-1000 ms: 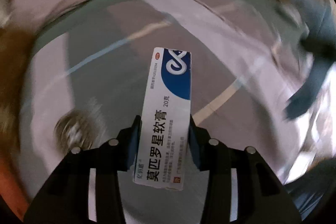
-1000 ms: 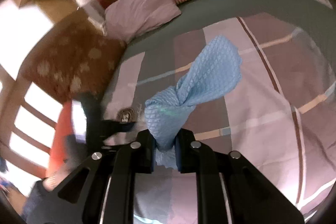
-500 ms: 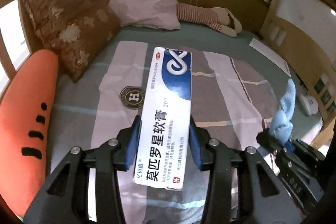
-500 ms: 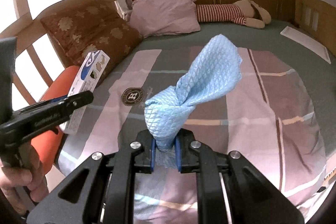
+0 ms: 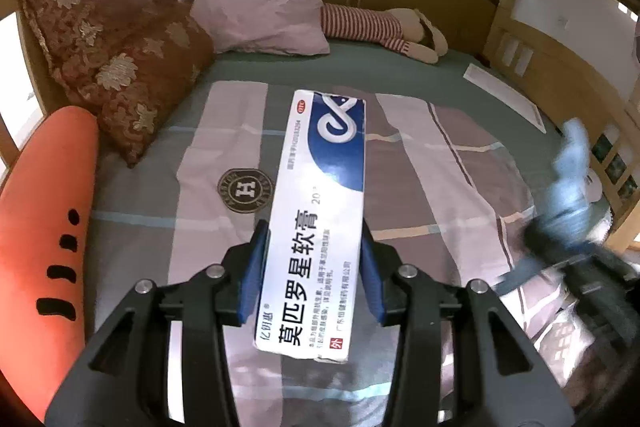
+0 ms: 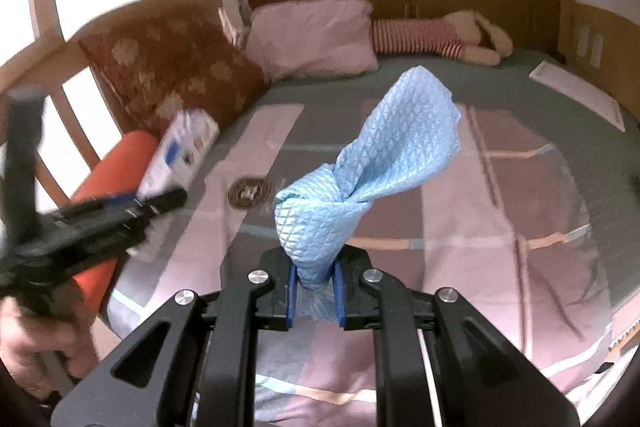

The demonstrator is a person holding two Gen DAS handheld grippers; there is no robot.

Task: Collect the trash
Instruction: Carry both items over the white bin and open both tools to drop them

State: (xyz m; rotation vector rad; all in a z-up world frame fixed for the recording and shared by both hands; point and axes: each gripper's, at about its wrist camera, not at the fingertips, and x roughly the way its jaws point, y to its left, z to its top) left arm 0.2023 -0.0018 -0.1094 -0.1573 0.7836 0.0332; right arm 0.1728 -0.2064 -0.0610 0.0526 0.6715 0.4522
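Observation:
My left gripper (image 5: 312, 271) is shut on a white and blue ointment box (image 5: 320, 211) and holds it up above the bed. The box also shows blurred in the right wrist view (image 6: 180, 155), at the left. My right gripper (image 6: 314, 291) is shut on a crumpled light blue cloth (image 6: 372, 167), which stands up from the jaws above the bed. The cloth and right gripper show blurred at the right edge of the left wrist view (image 5: 568, 179).
A bed with a pink and grey striped cover (image 5: 420, 163) lies below, with a round dark badge (image 5: 245, 190) on it. A brown patterned cushion (image 5: 116, 67), an orange bolster (image 5: 44, 227), a pink pillow (image 5: 264, 15) and a striped plush toy (image 5: 380, 27) lie along its edges.
Both grippers have pulled back and up from the bed cover, so the whole bed now shows. Each still holds its item.

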